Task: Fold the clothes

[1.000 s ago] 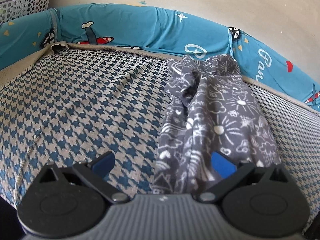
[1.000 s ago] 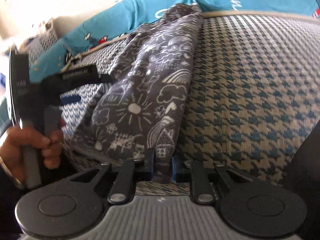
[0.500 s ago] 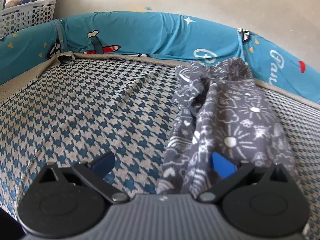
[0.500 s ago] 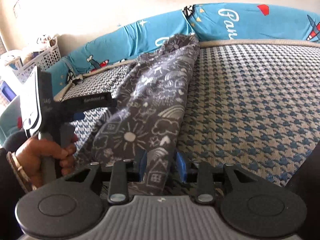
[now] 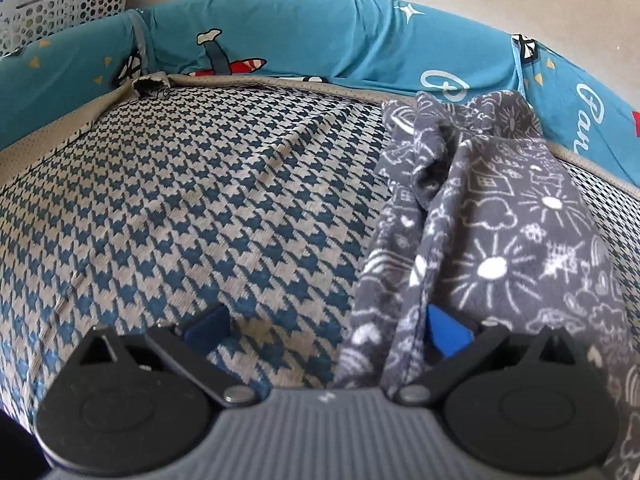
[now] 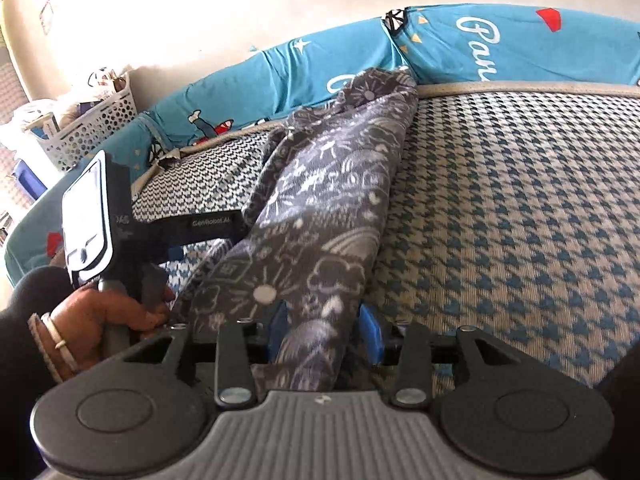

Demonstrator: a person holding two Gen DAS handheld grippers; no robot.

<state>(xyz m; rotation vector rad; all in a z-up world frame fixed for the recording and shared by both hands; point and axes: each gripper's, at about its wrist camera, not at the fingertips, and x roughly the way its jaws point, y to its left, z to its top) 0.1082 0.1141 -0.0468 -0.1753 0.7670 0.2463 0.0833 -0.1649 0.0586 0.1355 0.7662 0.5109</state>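
A grey garment [image 5: 500, 240] with white doodles lies as a long bunched strip on the houndstooth mattress [image 5: 200, 200]. My left gripper [image 5: 324, 328] is open wide, and the garment's near edge lies just inside its right pad [image 5: 446, 334]. In the right wrist view the same garment [image 6: 332, 208] runs away towards the cushion. Its near end lies between the blue pads of my right gripper [image 6: 324, 332], whose jaws are opening. A gap shows beside the right pad [image 6: 370, 334]. A hand [image 6: 108, 316] holds the left gripper's handle at the left.
A teal printed bumper cushion [image 5: 320, 36] edges the mattress at the back, with a pale wall behind it. A white perforated basket [image 5: 68, 4] stands beyond the back left corner. Bare mattress [image 6: 520, 220] spreads to the right of the garment.
My right gripper's jaws have spread from a tight pinch on the garment's end to a wide gap. The right view has lifted. The garment sits further right in the left view.
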